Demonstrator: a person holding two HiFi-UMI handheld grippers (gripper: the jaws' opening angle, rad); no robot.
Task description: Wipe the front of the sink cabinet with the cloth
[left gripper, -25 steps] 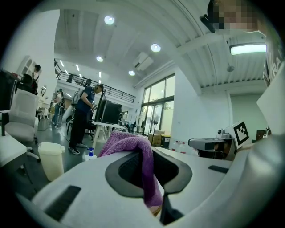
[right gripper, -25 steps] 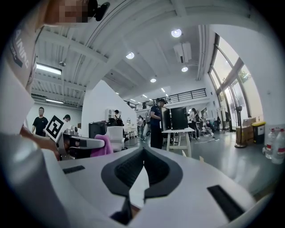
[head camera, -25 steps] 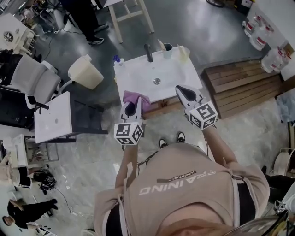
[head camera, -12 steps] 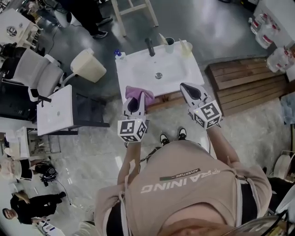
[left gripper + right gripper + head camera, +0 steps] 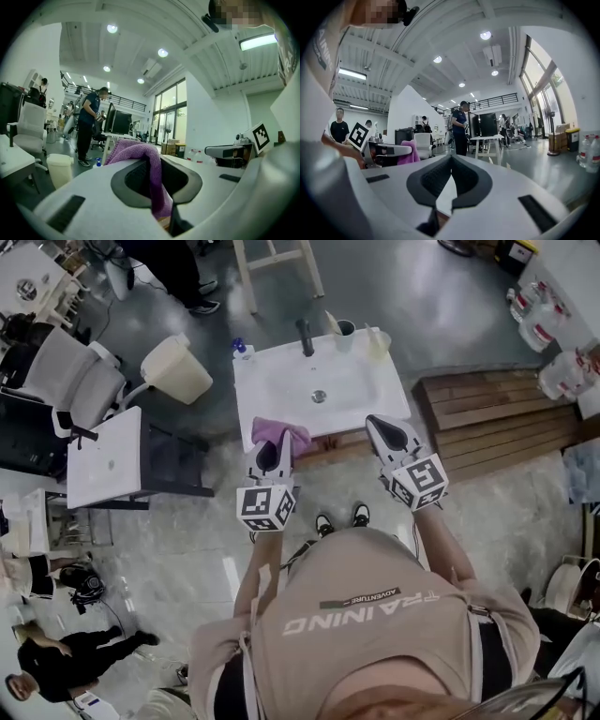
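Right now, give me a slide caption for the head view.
Person at a white sink, left gripper clamping a purple cloth, right gripper shut and empty.

One cloth [image 5: 279, 434], one sink [image 5: 274, 390], one faucet [image 5: 304, 337], two claws [image 5: 273, 454] [image 5: 379, 425].

White sink top [image 5: 277, 395], stuff lined up along the back
Dark faucet [image 5: 304, 337] stands at the back edge. Just right of the faucet there's a cup [image 5: 344, 334], and further right a pale yellowish container [image 5: 377, 343] by the corner.
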